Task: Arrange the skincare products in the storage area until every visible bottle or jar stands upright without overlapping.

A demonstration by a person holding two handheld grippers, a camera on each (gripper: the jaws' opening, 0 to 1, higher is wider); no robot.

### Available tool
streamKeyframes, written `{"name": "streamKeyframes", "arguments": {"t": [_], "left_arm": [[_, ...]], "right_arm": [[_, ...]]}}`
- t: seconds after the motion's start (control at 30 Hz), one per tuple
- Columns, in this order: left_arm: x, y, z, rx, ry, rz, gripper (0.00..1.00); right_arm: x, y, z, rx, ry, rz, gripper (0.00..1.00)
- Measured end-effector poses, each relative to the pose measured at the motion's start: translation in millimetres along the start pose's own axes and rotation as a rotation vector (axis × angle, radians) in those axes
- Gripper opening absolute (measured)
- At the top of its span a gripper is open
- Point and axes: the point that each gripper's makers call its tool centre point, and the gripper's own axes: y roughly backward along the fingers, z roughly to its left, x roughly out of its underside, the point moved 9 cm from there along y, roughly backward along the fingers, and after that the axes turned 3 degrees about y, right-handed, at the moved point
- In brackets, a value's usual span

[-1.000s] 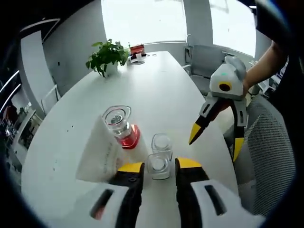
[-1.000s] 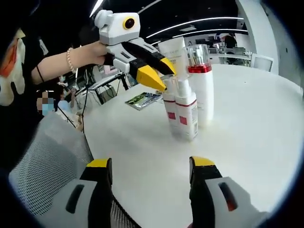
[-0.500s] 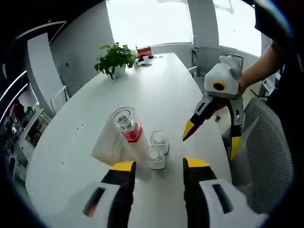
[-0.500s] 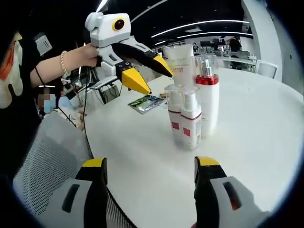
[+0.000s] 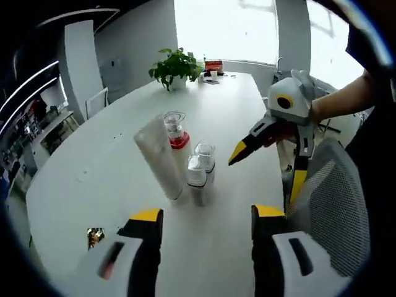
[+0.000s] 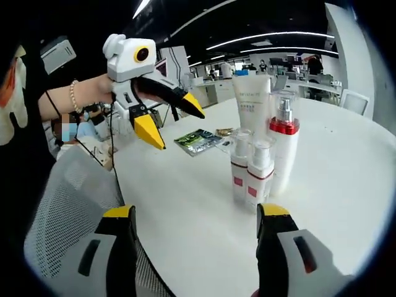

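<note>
A long white oval table (image 5: 111, 167) runs toward bright windows (image 5: 223, 28) with a potted plant (image 5: 176, 65) at its far end, a grey mesh chair (image 6: 68, 204) beside it, and ceiling light strips (image 6: 266, 37) over a dim office.

My right gripper (image 6: 198, 216) hangs wide open over the table's (image 6: 346, 179) near edge, facing four upright bottles (image 6: 263, 145); my left gripper (image 6: 167, 120) gapes beside them.
</note>
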Motion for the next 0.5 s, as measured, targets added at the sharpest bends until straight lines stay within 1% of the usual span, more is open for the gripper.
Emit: {"name": "streamKeyframes", "arguments": {"t": [0.13, 0.27, 0.37, 0.43, 0.5], "left_arm": [[12.2, 10, -4.1, -0.025, 0.061, 0.0, 0.67], [28.8, 20, -8.1, -0.057, 0.137, 0.014, 0.7], [40.8, 29, -8.0, -0.077, 0.189, 0.021, 0.72], [46.2, 36, -11.4, -0.098, 0.217, 0.022, 0.75], [53.8, 43, -9.7, -0.121, 0.248, 0.02, 0.77]], "right_arm": [[-3.5, -2, 2, -0.001, 0.005, 0.0, 0.81], [-4.9, -4, 3, -0.001, 0.016, 0.002, 0.81], [-9.5, -4, 6, 0.007, 0.034, -0.007, 0.81], [-11.7, -3, 6, 0.006, 0.04, -0.008, 0.82], [-12.6, -2, 7, 0.004, 0.043, -0.007, 0.83]]}}
